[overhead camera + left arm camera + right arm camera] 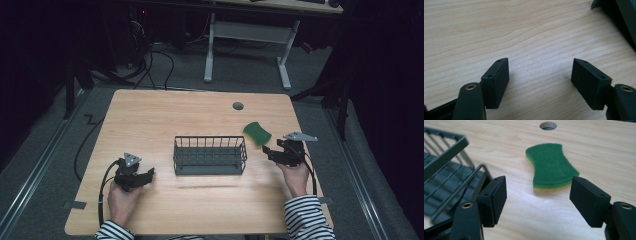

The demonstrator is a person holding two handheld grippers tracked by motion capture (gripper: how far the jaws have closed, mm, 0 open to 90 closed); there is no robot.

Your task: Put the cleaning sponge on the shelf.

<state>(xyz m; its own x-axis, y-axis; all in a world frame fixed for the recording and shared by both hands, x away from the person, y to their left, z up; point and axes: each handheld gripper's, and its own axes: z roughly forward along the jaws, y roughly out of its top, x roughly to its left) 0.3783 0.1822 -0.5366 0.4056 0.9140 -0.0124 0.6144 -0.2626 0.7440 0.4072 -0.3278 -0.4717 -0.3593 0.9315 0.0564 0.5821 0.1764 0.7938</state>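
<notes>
- While its jaws stand wide with nothing between them, the right gripper (pixel 537 197) points at the green sponge (pixel 550 165), which lies flat on the table (pixel 150 115) just ahead; the approach to a pick-up looks to be the step in hand.
- Just right of the wire basket (pixel 210 155), off its far right corner, the sponge (pixel 257 133) is apart from the rim; a short advance and a squeeze across its narrow waist seem called for next.
- Left of the basket, the left gripper (pixel 150 175) rests low, jaws wide over bare wood.
</notes>
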